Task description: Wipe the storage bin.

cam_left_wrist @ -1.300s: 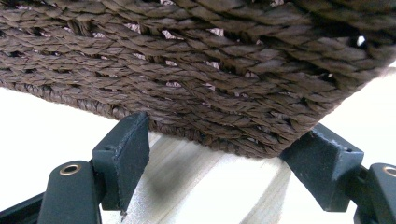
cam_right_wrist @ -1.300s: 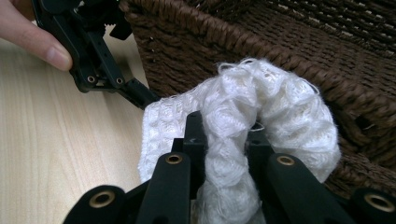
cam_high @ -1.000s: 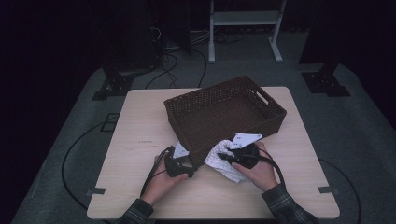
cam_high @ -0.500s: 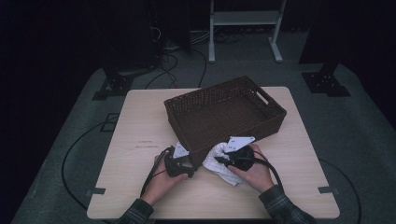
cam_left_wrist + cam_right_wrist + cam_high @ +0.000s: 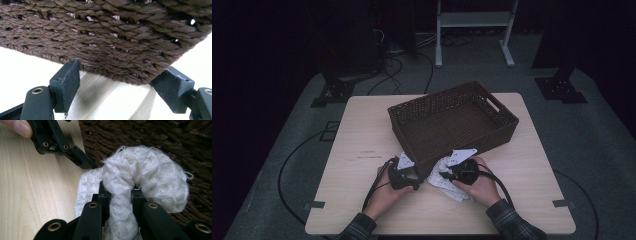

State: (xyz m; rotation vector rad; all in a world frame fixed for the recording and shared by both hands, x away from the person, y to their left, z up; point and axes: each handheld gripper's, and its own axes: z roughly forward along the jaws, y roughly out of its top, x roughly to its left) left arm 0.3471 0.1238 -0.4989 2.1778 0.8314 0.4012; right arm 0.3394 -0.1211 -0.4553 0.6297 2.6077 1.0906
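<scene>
White knitted cloth (image 5: 140, 182) pinched in the closed right gripper (image 5: 120, 202) beside the wicker basket (image 5: 452, 120); left gripper (image 5: 120, 85) spread at its corner. Next, probably: lift over the rim.

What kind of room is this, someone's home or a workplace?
Most likely a lab or recording studio, not a home: a lone wooden table on grey floor covering, cables trailing across it, black equipment stand bases around, dark surroundings, and a person working handheld grippers beside a wicker basket.
</scene>
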